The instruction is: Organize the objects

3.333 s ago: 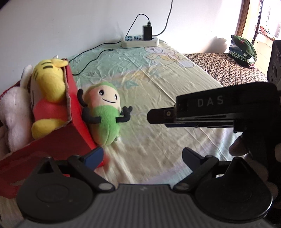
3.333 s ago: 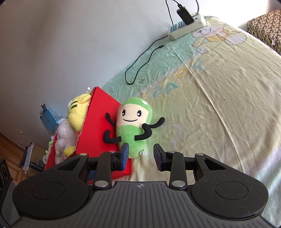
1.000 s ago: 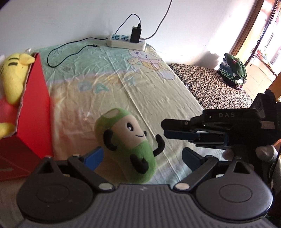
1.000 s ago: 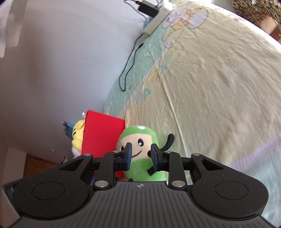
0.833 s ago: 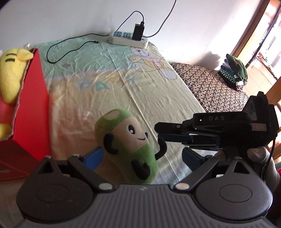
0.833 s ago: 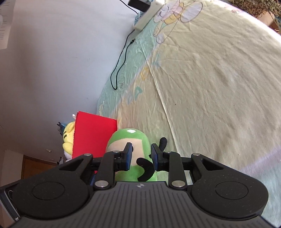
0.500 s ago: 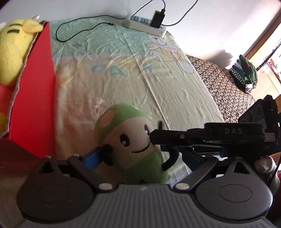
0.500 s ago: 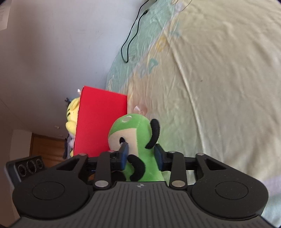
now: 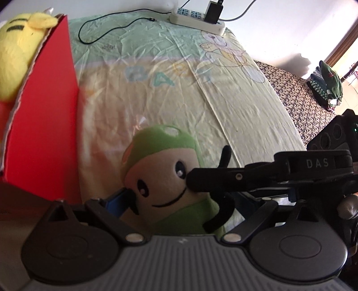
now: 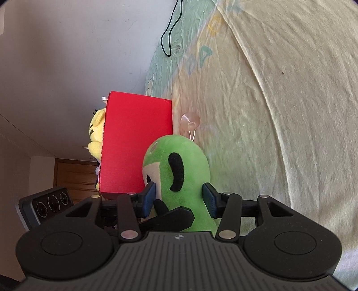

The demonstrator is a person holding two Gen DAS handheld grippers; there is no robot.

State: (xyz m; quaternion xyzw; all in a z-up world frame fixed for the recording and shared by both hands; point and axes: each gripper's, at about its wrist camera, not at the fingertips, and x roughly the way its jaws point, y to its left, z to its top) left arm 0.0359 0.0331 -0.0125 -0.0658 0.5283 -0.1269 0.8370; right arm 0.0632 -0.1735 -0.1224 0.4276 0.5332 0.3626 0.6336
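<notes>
A green plush toy (image 9: 163, 176) with a cream face and black arms stands upright on the bed sheet, also in the right wrist view (image 10: 181, 176). My left gripper (image 9: 179, 201) is open, its blue pads on either side of the toy's body. My right gripper (image 10: 179, 199) is open around the toy, pads at its front and back; it shows from the side in the left wrist view (image 9: 257, 176), its tip against the toy's face. A red box (image 9: 44, 125) stands left of the toy and holds a yellow plush (image 9: 18, 49).
The pale green and yellow bed sheet (image 9: 223, 100) stretches ahead. A power strip with a charger (image 9: 197, 18) and a black cable (image 9: 107, 29) lie at the far wall. A patterned mattress (image 9: 297, 94) with folded clothes (image 9: 329, 87) is to the right. A clear suction cup (image 10: 190, 120) lies beside the box.
Both grippers have closed in on the green toy, which now stands upright between their pads. The right gripper's jaws have widened around its body.
</notes>
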